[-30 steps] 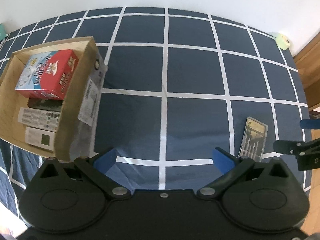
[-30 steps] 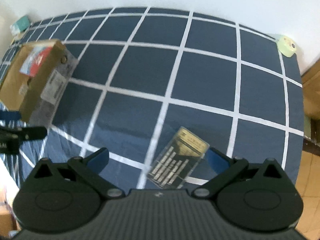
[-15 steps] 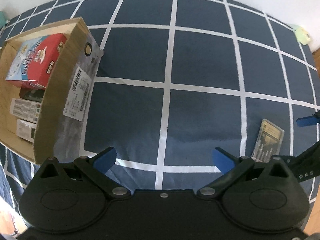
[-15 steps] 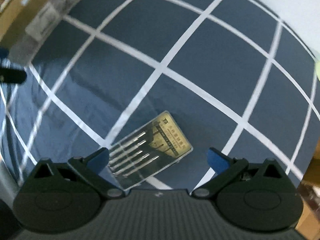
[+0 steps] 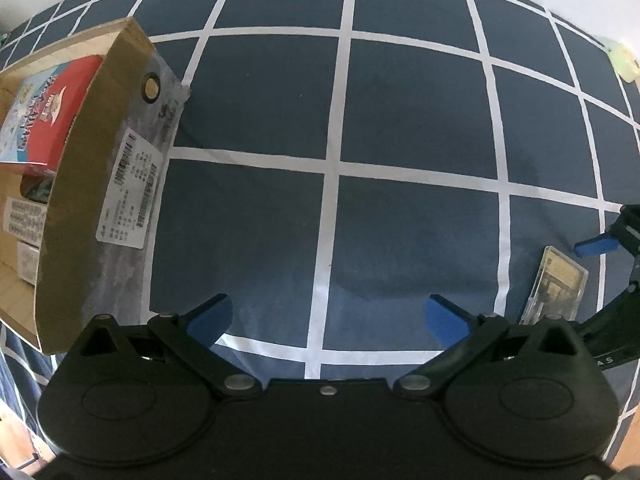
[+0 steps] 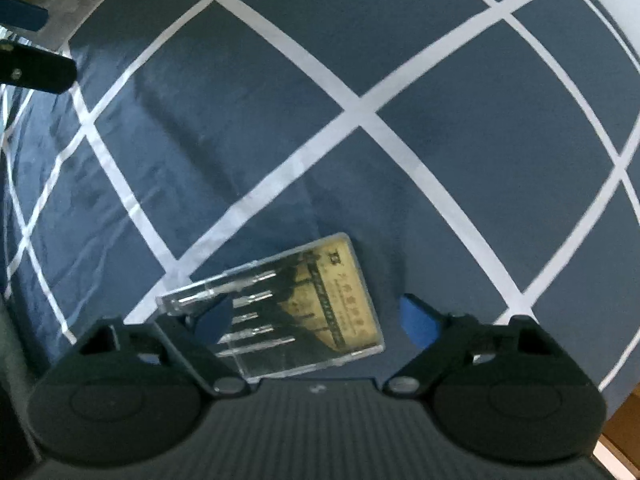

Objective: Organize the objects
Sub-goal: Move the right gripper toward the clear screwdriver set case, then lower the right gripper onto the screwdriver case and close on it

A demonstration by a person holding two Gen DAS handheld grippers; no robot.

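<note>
A clear plastic case of small screwdrivers (image 6: 296, 300) with a gold label lies flat on the blue checked cloth (image 6: 400, 40). My right gripper (image 6: 316, 318) points down over it, and its jaws are closing. The case lies between them: the left fingertip overlaps its clear end, the right fingertip (image 6: 416, 320) stands just off its labelled end. In the left wrist view the same case (image 5: 556, 284) lies at the far right beside a blue finger of the right gripper. My left gripper (image 5: 328, 316) hangs open over bare cloth, holding nothing.
An open cardboard box (image 5: 80, 184) stands at the left, holding a red and blue carton (image 5: 44, 120) and remote controls (image 5: 24, 220). A pale green object (image 5: 622, 62) sits at the cloth's far right corner. Wooden floor shows past the right edge.
Both grippers have come down closer to the cloth. The right gripper has rolled so the case now lies across between its fingers, which stand narrower than before.
</note>
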